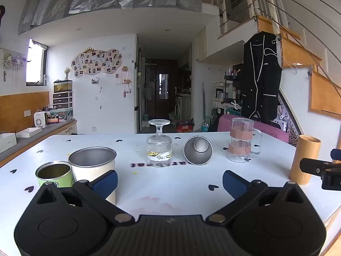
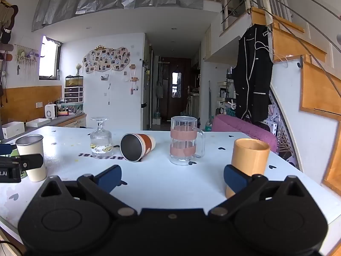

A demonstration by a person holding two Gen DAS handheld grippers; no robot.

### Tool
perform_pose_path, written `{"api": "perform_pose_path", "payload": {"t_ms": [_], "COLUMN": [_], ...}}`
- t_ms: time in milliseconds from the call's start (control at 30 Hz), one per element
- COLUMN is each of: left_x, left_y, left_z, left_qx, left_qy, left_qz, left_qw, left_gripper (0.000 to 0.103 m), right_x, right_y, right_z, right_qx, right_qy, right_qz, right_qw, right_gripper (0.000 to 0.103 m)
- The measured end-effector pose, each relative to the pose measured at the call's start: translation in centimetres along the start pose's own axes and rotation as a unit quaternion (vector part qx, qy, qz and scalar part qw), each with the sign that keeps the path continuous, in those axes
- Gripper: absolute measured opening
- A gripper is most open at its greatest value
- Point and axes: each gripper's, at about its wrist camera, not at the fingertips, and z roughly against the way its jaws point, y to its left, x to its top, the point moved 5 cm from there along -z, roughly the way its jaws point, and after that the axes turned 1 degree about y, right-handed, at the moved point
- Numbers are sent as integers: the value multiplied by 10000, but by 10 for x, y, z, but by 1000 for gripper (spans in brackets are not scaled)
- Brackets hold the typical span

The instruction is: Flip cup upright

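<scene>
A metal-lined cup with a brown and cream outside (image 2: 136,147) lies on its side at mid-table, mouth toward me; it also shows in the left wrist view (image 1: 198,150). A stemmed glass (image 1: 159,144) stands upside down just left of it, also in the right wrist view (image 2: 100,139). My left gripper (image 1: 169,183) is open and empty, well short of both. My right gripper (image 2: 172,178) is open and empty, near the table's front, with the tipped cup ahead and to the left.
A white metal cup (image 1: 93,168) and a green tin (image 1: 54,173) stand upright by the left gripper's left finger. A clear mug with pink bands (image 2: 185,143) and a wooden cup (image 2: 248,163) stand upright at right. The white table (image 2: 162,179) ends close at right.
</scene>
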Motion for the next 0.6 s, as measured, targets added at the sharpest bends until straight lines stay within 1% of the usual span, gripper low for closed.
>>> {"api": "perform_pose_path", "payload": {"t_ms": [600], "left_x": [0], "left_y": [0], "left_z": [0], "left_qx": [-7], "left_qy": [6], "left_qz": [19], "left_qw": [10000], "left_gripper": [103], "right_x": [0], "right_y": [0], "right_z": [1], "right_qx": [-3], "right_qy": [-9], "right_qz": [0], "right_qw": [10000], "right_gripper": [103]}}
